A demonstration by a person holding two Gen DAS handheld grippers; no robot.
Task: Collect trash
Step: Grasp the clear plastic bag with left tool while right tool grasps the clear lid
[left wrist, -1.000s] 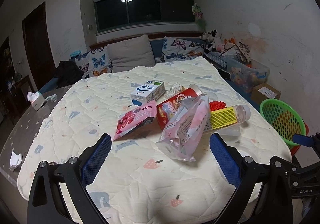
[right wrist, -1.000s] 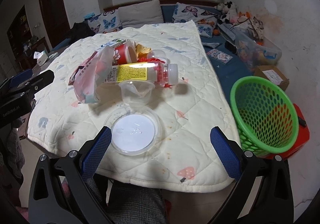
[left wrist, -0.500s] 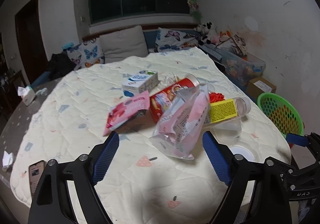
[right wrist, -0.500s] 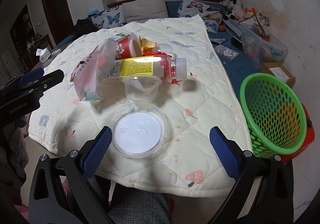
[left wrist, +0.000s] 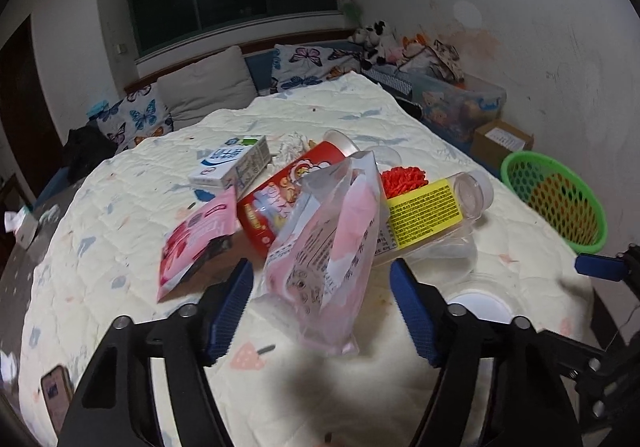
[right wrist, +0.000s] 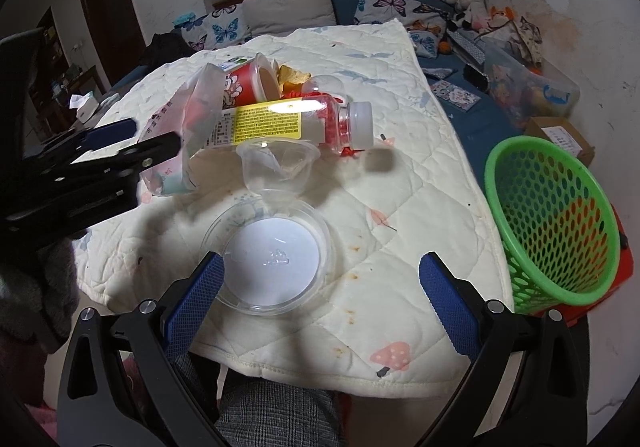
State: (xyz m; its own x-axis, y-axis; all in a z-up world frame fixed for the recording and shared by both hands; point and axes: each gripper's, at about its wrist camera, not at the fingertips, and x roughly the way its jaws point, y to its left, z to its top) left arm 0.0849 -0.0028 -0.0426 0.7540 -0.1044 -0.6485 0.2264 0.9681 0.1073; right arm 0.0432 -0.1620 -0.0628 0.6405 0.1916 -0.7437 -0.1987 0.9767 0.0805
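Lying crosswise, bottle [right wrist: 296, 121], cap seemingly basketward.

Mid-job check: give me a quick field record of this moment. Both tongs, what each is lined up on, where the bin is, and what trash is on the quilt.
left tongs: open, straddling the pink plastic bag, not closed on it
right tongs: open, empty, over the round clear lid
bin: green basket, on the floor off the quilt's right edge
trash in the pile: red snack tube, yellow-labelled bottle, clear cup, milk carton, pink pouch
surface: quilt, stained near the lid
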